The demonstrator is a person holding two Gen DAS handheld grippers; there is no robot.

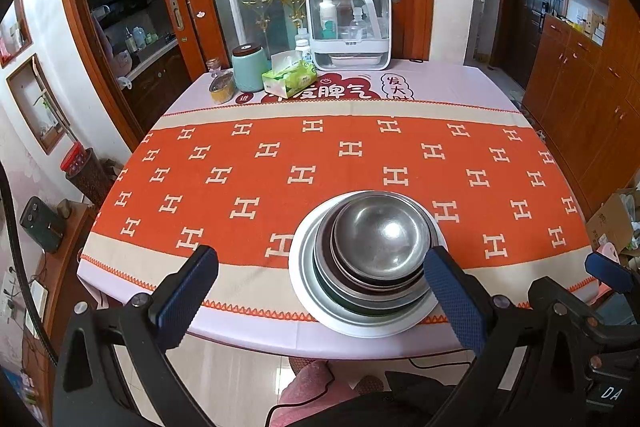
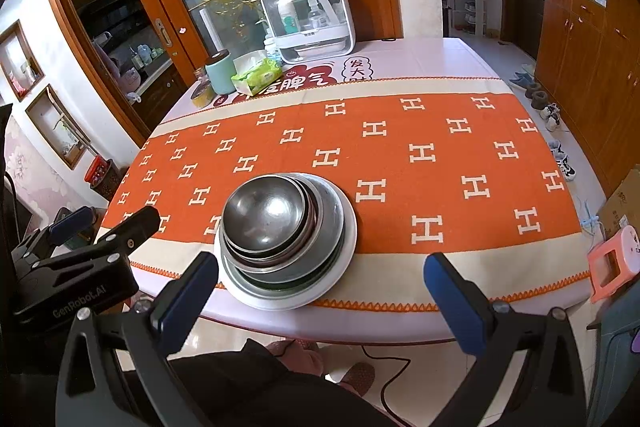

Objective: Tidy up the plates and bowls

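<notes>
A nested stack of several steel bowls (image 1: 380, 231) (image 2: 262, 213) rests on a white plate (image 1: 304, 291) (image 2: 348, 247) near the table's front edge. My left gripper (image 1: 320, 291) is open and empty, held back from the table, its right finger (image 1: 452, 291) overlapping the plate's right rim in view. My right gripper (image 2: 320, 297) is open too, with nothing between its fingers; the stack lies ahead and to its left. The left gripper's body (image 2: 72, 267) shows at the left of the right wrist view, and the right gripper's blue tip (image 1: 608, 271) at the right of the left wrist view.
An orange patterned cloth (image 1: 360, 163) (image 2: 400, 163) covers the table. At the far edge stand a white storage case (image 1: 348, 27) (image 2: 308, 23), a tissue pack (image 1: 290, 77) (image 2: 258, 75), a teal jar (image 1: 249, 67) (image 2: 220, 73) and a small tin (image 1: 222, 87). A pink stool (image 2: 612, 267) stands at right.
</notes>
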